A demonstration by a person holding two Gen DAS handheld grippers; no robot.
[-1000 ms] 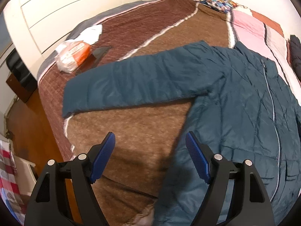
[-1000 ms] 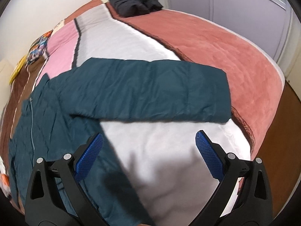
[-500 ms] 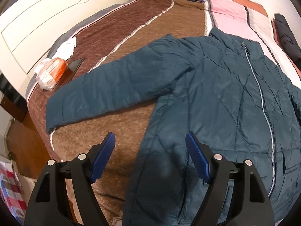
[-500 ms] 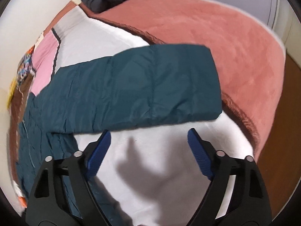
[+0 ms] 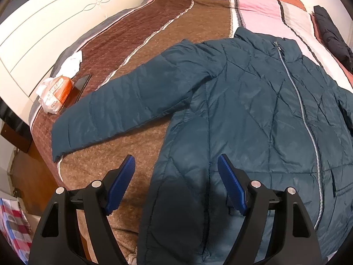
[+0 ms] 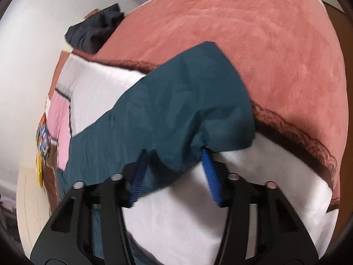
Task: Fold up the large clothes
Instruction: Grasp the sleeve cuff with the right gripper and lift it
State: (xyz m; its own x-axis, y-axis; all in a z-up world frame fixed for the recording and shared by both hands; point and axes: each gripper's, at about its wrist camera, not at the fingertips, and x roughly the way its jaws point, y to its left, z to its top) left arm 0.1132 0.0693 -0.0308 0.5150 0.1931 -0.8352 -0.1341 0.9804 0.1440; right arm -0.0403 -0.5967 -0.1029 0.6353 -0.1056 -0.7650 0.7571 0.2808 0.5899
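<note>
A teal quilted jacket point(image 5: 253, 110) lies zipped and face up on the bed's striped blanket point(image 5: 99, 161), one sleeve point(image 5: 123, 106) stretched out to the left. My left gripper point(image 5: 176, 176) hovers open over the jacket's side seam near the hem, nothing between its blue pads. In the right wrist view the jacket's other sleeve point(image 6: 176, 101) lies across the white and pink blanket point(image 6: 264, 44). My right gripper point(image 6: 174, 170) is closing on that sleeve's near edge, close to the cuff. The fabric bunches and puckers between its pads.
An orange and white packet point(image 5: 55, 90), a dark phone point(image 5: 81, 84) and a white cloth point(image 5: 71, 63) lie by the white headboard point(image 5: 44, 22). A dark garment point(image 6: 94, 33) sits at the bed's far edge. Wooden floor point(image 5: 26, 172) borders the bed on the left.
My right gripper dropped onto the sleeve's edge, rolled, and narrowed from wide open until the fabric bunched between its pads. My left gripper slid from the bare blanket over the jacket's side, still open.
</note>
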